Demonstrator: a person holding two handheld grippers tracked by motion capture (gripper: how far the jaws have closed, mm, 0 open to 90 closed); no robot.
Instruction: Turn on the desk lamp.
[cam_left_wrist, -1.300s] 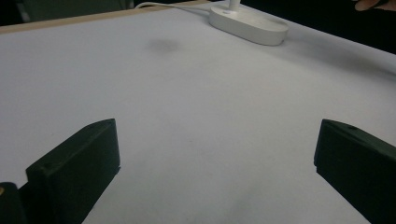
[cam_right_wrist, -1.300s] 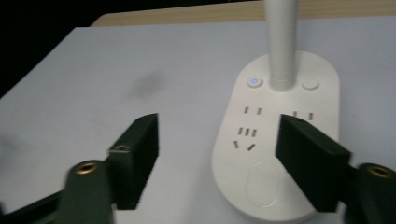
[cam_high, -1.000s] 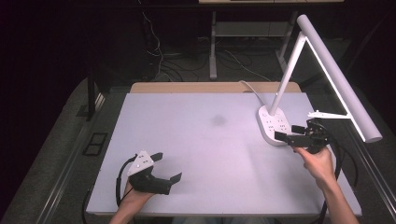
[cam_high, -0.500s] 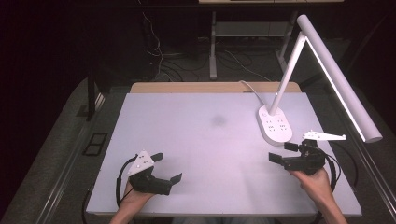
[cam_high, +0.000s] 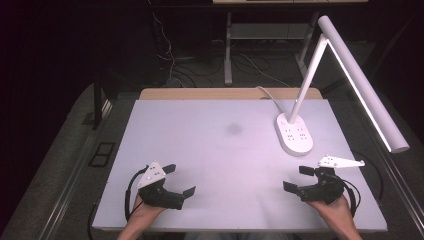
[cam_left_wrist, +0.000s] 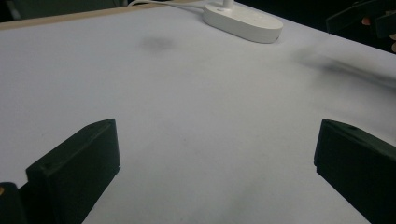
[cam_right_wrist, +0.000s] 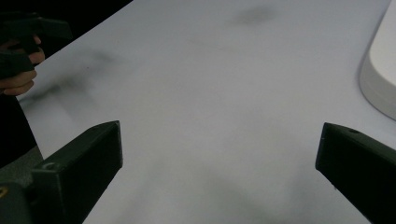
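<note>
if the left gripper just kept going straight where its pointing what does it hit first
Probably the lamp base. The left gripper, its fingers wide apart, looks across bare white table towards it, with nothing in between. The line may pass just left of it; depth is hard to judge.

A white lamp stands on the pale lilac-white table, which bears one dark smudge.

Lab/office workstation: white table w/ desk lamp, floor cables, dark surroundings.
</note>
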